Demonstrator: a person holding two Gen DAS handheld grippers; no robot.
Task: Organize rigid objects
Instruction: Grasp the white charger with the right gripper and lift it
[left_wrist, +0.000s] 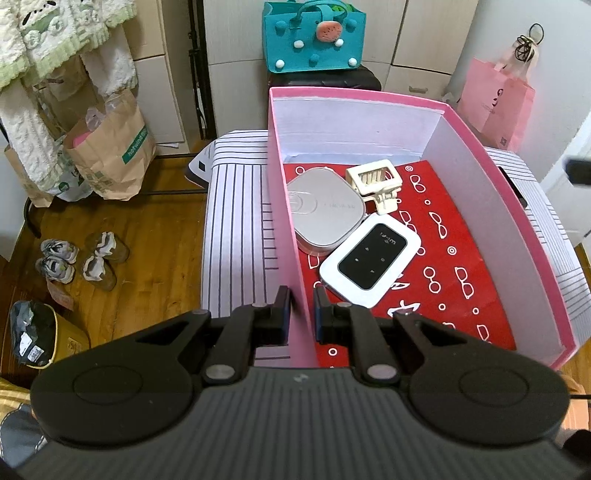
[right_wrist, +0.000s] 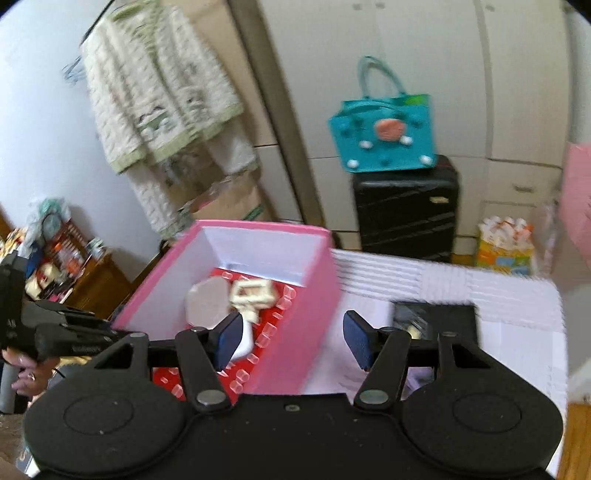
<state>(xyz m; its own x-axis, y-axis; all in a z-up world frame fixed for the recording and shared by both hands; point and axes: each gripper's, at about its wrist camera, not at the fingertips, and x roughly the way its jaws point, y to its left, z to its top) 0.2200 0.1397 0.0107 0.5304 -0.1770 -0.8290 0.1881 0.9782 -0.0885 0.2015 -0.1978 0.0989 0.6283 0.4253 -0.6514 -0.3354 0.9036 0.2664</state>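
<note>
Left tongs (left_wrist: 301, 314) clenched on near-left wall of pink box (left_wrist: 286, 229); pads either side of the wall. Box sits on striped bench (left_wrist: 236, 221). Inside, near to far on red patterned lining: wifi router (left_wrist: 370, 265), grey case (left_wrist: 325, 210) just beyond it at left, cream clip (left_wrist: 376, 184) touching case's far edge. Right tongs (right_wrist: 291, 341) released, nothing between them, over box's right wall. Black item (right_wrist: 434, 319) on bench right of box, blurred.

one pink box (left_wrist: 491, 206), one grey case (left_wrist: 325, 210), one hair claw (left_wrist: 376, 184), one wifi router (left_wrist: 369, 262)
</note>
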